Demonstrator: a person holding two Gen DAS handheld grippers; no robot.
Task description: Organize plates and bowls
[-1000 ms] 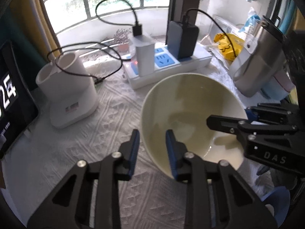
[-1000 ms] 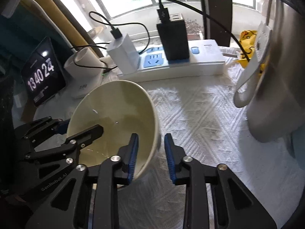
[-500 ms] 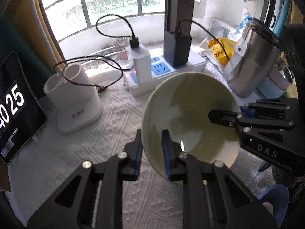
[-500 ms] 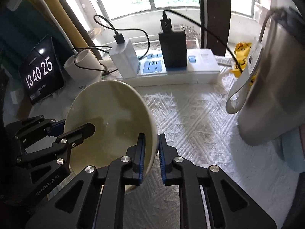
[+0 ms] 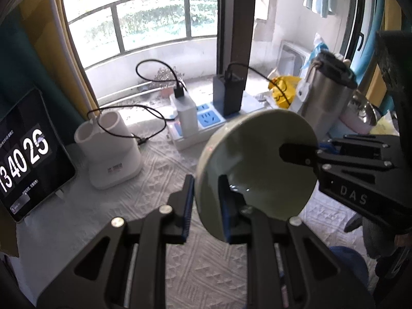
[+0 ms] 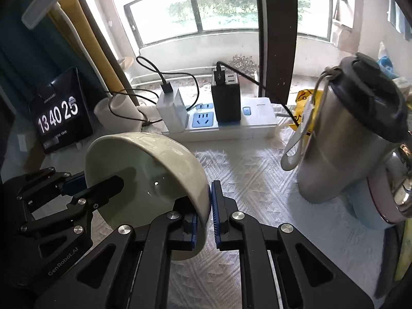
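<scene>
We carry the bowl (image 5: pixel 257 164) with both grippers as one unit, matching lift and tilt on each side so neither grip twists on the thin wall, and we route it clear of the steel flask (image 6: pixel 355 139) at 3 o'clock and the power strip (image 6: pixel 231 126) at 12 o'clock. The left gripper (image 5: pixel 206 200) is clamped across the rim at the bowl's 7 o'clock edge. The right gripper (image 6: pixel 204 219), whose jaws have just been closing, pinches the opposite rim, so the bowl hangs tilted above the tabletop (image 6: pixel 257 170).
</scene>
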